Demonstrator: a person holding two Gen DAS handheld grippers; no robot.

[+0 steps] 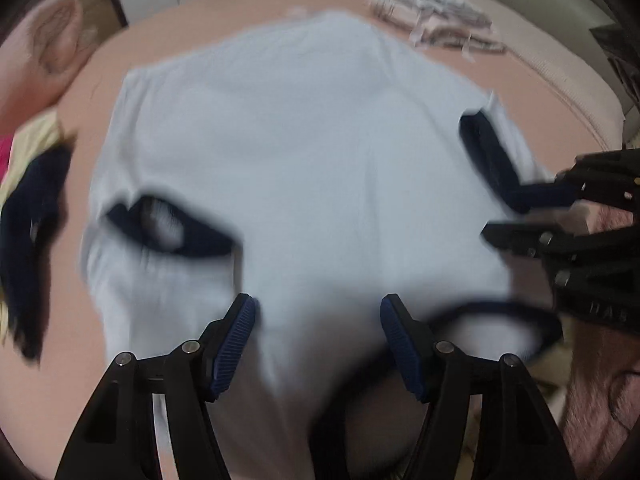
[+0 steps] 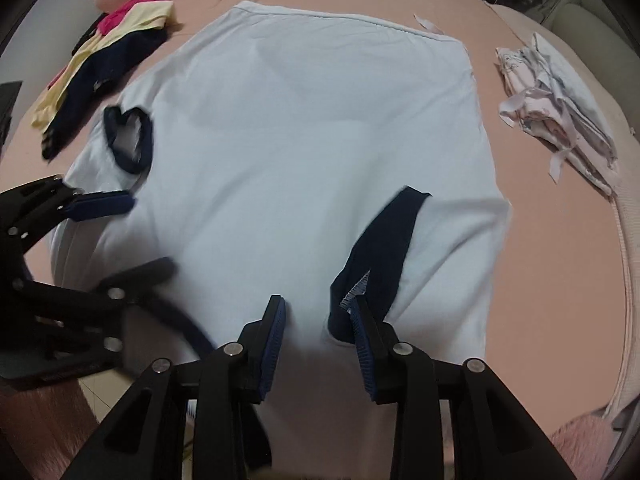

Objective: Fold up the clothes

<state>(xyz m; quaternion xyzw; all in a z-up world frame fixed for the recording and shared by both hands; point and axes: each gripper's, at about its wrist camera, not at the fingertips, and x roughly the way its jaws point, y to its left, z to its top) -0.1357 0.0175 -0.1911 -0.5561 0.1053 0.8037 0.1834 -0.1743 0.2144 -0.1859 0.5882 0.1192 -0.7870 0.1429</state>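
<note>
Pale blue shirt (image 2: 312, 152) with navy-trimmed sleeves: spread flat on the pink bed (image 2: 532, 240), hem at the far end, both sleeves turned in over the body, neck end nearest the grippers. Left gripper (image 1: 318, 344): spread wide above the near edge of the shirt, holding nothing. Right gripper (image 2: 318, 344): spread, right finger touching the navy sleeve band (image 2: 384, 248), nothing pinched. Heap of yellow, navy and pink clothes (image 2: 92, 76) left of the shirt; pale pile of clothes (image 2: 560, 120) to its right. Progress: sleeves folded in; body not folded lengthwise or across.
</note>
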